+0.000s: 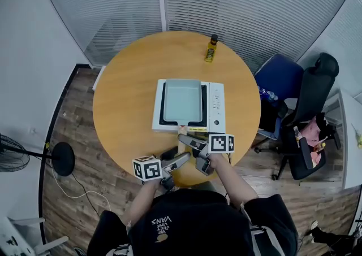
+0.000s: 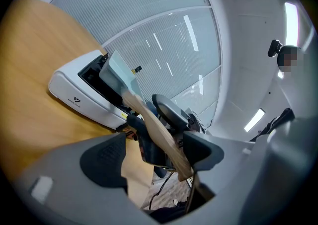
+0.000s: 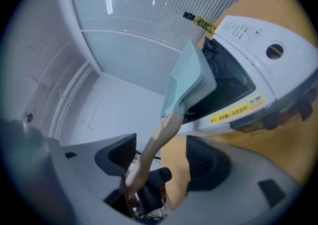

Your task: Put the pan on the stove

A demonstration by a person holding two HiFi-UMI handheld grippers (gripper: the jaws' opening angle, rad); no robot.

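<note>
The pale teal square pan [image 1: 182,101] sits flat on the white induction stove [image 1: 216,108] on the round wooden table [image 1: 124,91]. Its wooden handle [image 2: 154,124] points back over the table's near edge. My left gripper [image 1: 176,157] stands open around that handle, which runs close along its right jaw in the left gripper view, where the gripper [image 2: 159,157] shows wide jaws. My right gripper [image 1: 191,150] is also open, and its own view shows the gripper [image 3: 161,162] with the handle [image 3: 154,144] in the gap, nearer the left jaw. The pan [image 3: 186,77] and stove [image 3: 258,65] lie just ahead.
A small yellow bottle [image 1: 211,49] stands at the table's far edge. Office chairs [image 1: 305,119] crowd the right side, and a floor fan [image 1: 17,156] with its cable stands at the left. The table's near edge is right under both grippers.
</note>
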